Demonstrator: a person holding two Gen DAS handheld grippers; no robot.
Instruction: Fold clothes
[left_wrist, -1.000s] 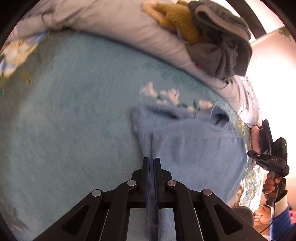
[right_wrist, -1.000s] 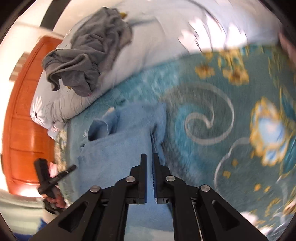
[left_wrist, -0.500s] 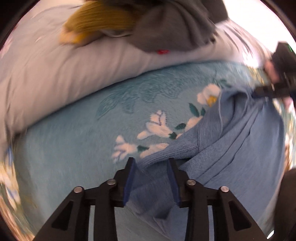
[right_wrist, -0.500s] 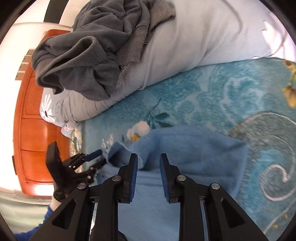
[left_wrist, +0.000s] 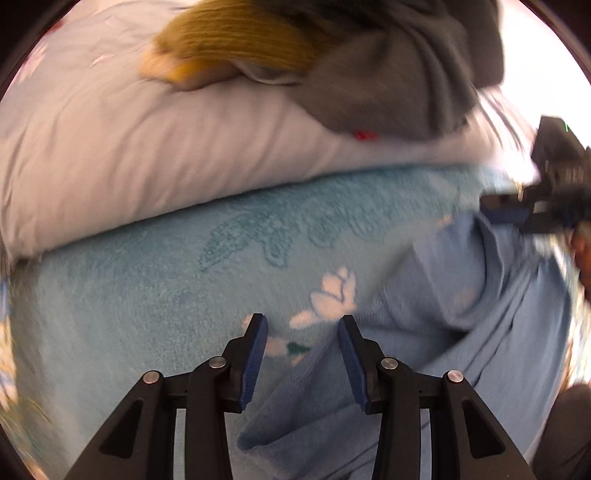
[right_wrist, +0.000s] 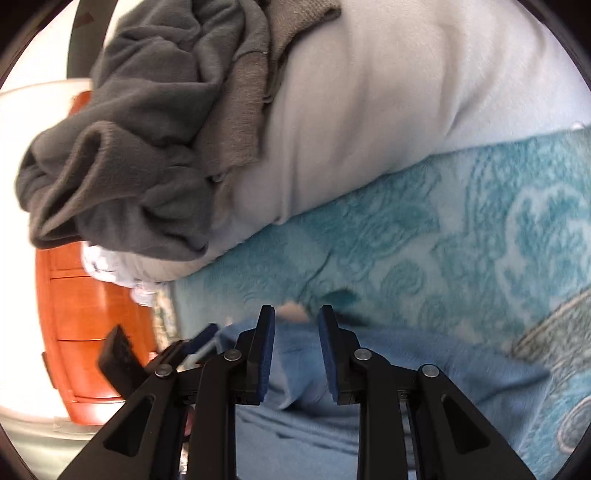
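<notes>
Both tongs, left tongs (left_wrist: 301, 356) and right tongs (right_wrist: 297, 354), have just been opening and gape over the blue sweater's (left_wrist: 461, 332) far edge, laid on the bed blanket (left_wrist: 147, 288), seemingly completing a fold

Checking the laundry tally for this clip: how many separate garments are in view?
3: a blue garment on the blanket under both grippers, a grey garment heaped on the pillow, a mustard knit beside it. More may be hidden in that heap.

bedspread (left_wrist: 147, 288): teal, floral | duvet (right_wrist: 388, 110): pale, bunched behind | cabinet (right_wrist: 92, 314): orange wood, far side
</notes>
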